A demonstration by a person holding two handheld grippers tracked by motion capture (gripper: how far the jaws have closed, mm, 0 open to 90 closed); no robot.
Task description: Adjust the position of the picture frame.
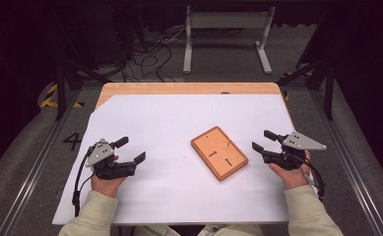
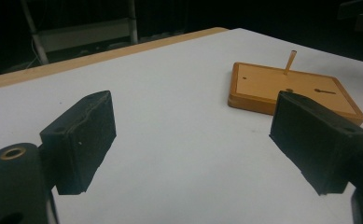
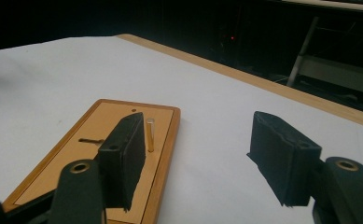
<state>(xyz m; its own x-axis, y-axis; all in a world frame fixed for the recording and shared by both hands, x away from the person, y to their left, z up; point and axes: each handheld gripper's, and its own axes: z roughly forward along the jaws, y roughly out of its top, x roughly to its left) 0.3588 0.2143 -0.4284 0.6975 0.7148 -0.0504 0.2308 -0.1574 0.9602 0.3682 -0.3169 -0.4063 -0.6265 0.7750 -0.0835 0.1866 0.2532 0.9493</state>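
A flat orange wooden board (image 1: pixel 219 152) lies on the white sheet, right of centre. A thin wooden peg (image 1: pixel 227 141) stands upright in it, beside dark slots. In the left gripper view the board (image 2: pixel 282 88) and peg (image 2: pixel 289 61) sit ahead to the right. In the right gripper view the board (image 3: pixel 86 154) and peg (image 3: pixel 150 134) lie ahead to the left. My left gripper (image 1: pixel 130 150) rests open on the sheet at the left, well apart from the board. My right gripper (image 1: pixel 264 141) is open just right of the board. Nothing sits between either pair of jaws.
The white sheet (image 1: pixel 169 123) covers most of a wooden table (image 1: pixel 179 88). Beyond the far edge are a white metal stand (image 1: pixel 226 29), cables on the floor and dark frame legs at both sides.
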